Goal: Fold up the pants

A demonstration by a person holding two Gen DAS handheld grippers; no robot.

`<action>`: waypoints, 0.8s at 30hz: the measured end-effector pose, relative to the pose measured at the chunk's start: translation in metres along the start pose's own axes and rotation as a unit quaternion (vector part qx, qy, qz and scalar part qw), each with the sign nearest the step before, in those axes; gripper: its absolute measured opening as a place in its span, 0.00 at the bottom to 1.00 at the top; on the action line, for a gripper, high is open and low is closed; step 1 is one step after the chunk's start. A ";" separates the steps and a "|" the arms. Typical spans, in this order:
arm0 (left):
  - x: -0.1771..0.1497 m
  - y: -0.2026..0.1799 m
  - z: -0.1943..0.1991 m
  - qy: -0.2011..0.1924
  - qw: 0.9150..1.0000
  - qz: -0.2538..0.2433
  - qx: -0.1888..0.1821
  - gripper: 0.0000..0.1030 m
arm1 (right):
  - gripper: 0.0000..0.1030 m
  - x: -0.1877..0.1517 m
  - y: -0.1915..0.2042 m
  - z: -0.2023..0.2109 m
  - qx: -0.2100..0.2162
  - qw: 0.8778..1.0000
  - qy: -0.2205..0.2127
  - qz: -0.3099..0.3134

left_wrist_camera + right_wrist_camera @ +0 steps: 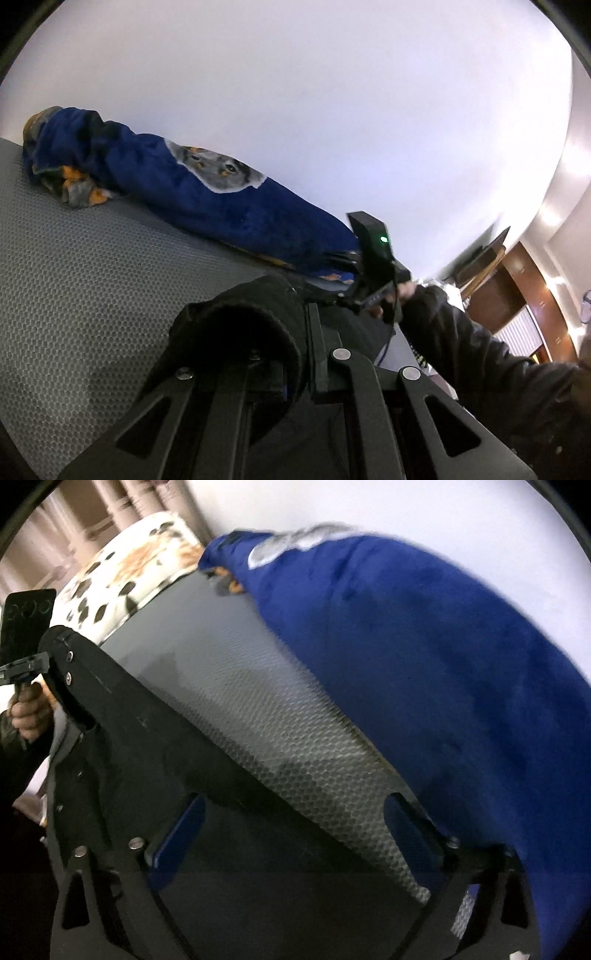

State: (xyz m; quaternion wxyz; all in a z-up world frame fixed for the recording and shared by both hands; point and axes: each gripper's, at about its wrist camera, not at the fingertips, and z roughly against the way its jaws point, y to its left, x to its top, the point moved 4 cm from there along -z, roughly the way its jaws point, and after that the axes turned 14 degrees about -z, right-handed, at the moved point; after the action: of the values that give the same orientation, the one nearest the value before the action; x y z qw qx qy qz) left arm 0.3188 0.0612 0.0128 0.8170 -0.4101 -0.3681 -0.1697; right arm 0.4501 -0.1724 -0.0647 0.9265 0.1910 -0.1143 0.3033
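The black pants [255, 314] hang bunched around my left gripper [291, 354], which is shut on the cloth; a cuff opening gapes at the left finger. In the right wrist view the pants [122, 716] stretch as a dark band from the upper left across the left finger. My right gripper [295, 827] is open, its blue-padded fingers [177, 830] wide apart above the grey mat, empty. The right gripper's body [373, 258] shows in the left wrist view, held by a hand. The left gripper [26, 664] and its hand show at the left edge.
A grey honeycomb-textured mattress [74, 288] lies under both grippers. A blue blanket [221, 199] with an animal print lies along the white wall; it also fills the right side of the right wrist view [443, 664]. A floral pillow [122, 572] sits far left.
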 end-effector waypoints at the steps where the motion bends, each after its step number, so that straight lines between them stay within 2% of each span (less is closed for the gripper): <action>1: 0.000 0.000 -0.002 0.000 1.000 0.000 0.004 0.07 | 0.86 0.000 -0.002 -0.004 0.002 1.000 0.009 0.009; 3: -0.005 0.000 0.011 -0.001 1.000 0.002 0.004 0.07 | 0.73 -0.001 -0.003 -0.013 0.006 0.999 0.027 0.020; 5: -0.005 0.005 0.011 -0.001 1.000 0.008 0.008 0.07 | 0.63 -0.002 -0.004 -0.020 0.028 0.998 0.045 0.022; 7: -0.007 0.009 0.020 0.001 1.000 0.012 0.007 0.07 | 0.59 -0.008 -0.010 -0.025 0.022 0.998 0.057 0.025; 8: -0.006 0.011 0.021 0.003 1.000 0.012 0.011 0.07 | 0.54 -0.010 -0.013 -0.026 0.017 0.998 0.061 0.026; 12: -0.005 0.013 0.025 0.008 1.000 0.012 0.020 0.07 | 0.29 -0.017 -0.028 -0.022 0.017 0.999 0.047 0.002; 14: -0.005 0.017 0.023 0.009 1.000 0.015 0.025 0.07 | 0.22 -0.020 -0.037 -0.020 0.015 0.999 0.042 -0.010; 18: -0.003 0.028 0.017 0.014 0.999 0.024 0.037 0.07 | 0.13 -0.026 -0.038 -0.018 -0.008 1.000 0.022 -0.011; 24: -0.001 0.047 0.013 0.032 0.997 0.025 0.071 0.07 | 0.09 -0.032 -0.033 -0.003 -0.050 0.998 -0.015 -0.018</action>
State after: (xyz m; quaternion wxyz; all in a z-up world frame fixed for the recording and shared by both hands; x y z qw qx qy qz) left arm 0.3398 0.0999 -0.0082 0.8595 -0.3543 -0.3428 -0.1353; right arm 0.4455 -0.2121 -0.0869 0.9385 0.1507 -0.1401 0.2774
